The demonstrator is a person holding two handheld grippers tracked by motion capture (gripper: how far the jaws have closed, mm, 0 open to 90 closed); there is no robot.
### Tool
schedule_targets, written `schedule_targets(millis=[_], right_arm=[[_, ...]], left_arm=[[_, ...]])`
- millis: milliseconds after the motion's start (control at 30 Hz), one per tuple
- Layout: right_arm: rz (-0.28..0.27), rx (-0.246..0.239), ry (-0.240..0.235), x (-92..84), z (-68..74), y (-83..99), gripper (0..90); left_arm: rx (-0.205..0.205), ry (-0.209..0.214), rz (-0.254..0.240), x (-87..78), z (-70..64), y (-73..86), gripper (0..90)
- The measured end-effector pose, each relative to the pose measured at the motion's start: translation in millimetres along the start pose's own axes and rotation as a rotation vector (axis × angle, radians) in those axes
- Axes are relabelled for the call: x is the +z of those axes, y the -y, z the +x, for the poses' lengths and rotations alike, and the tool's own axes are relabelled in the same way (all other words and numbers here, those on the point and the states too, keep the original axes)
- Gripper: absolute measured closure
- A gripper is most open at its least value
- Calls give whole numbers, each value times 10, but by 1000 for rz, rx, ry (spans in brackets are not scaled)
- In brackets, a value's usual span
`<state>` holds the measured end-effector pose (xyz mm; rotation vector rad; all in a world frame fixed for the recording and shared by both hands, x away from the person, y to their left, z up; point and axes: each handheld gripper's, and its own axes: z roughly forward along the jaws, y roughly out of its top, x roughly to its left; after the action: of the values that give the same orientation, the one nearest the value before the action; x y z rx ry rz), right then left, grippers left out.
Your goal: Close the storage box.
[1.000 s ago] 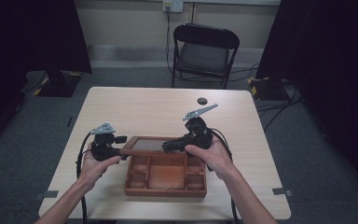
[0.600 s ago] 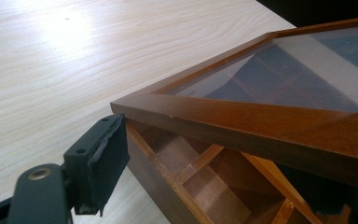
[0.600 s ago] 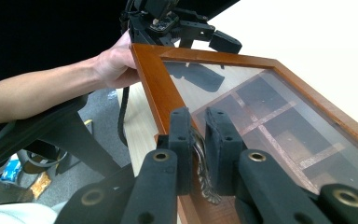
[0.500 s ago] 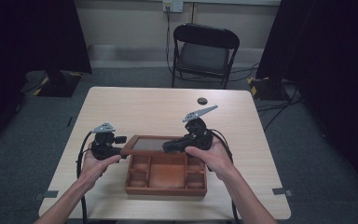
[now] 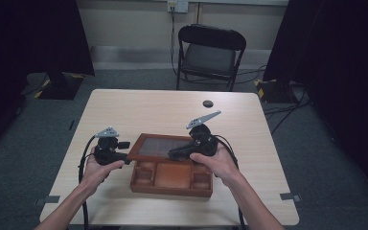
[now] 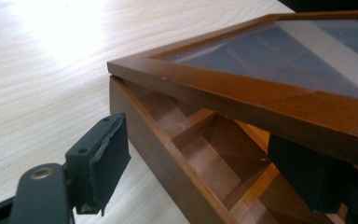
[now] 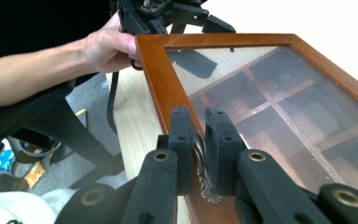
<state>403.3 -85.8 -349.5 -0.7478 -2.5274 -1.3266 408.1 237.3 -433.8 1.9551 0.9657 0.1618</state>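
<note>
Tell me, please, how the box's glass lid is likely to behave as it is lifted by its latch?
The lid should stay stiff: its wooden frame looks solid. Its pane looks like glass, so it is probably fragile if dropped. The right claw pinches only the small metal latch at the front edge, so the lid may slip or swing down; the left claw straddles the box wall without gripping.

My two grippers are matte black. On the left gripper point(image 5: 124, 149) and the right gripper point(image 5: 175, 154) I see a grey three-cornered plate on top, and a black cable trails from each. Up close, my jaws are blocky with rubbery pads (slightly chipped at the edges) and brass-coloured rivets at the pivots. My forearms are bare, with no sleeves.
</note>
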Motion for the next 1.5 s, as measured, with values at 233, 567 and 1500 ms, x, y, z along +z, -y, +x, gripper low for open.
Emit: schedule_targets(millis=[233, 567, 1500], right_arm=[[14, -5, -1, -8, -9, 53, 820], [37, -19, 6, -44, -7, 146, 817], [125, -32, 21, 80, 45, 466, 817]], left_arm=[[17, 16, 30, 39, -15, 19, 201], [-18, -28, 55, 36, 150, 53, 208], [-60, -80, 47, -23, 296, 63, 210]])
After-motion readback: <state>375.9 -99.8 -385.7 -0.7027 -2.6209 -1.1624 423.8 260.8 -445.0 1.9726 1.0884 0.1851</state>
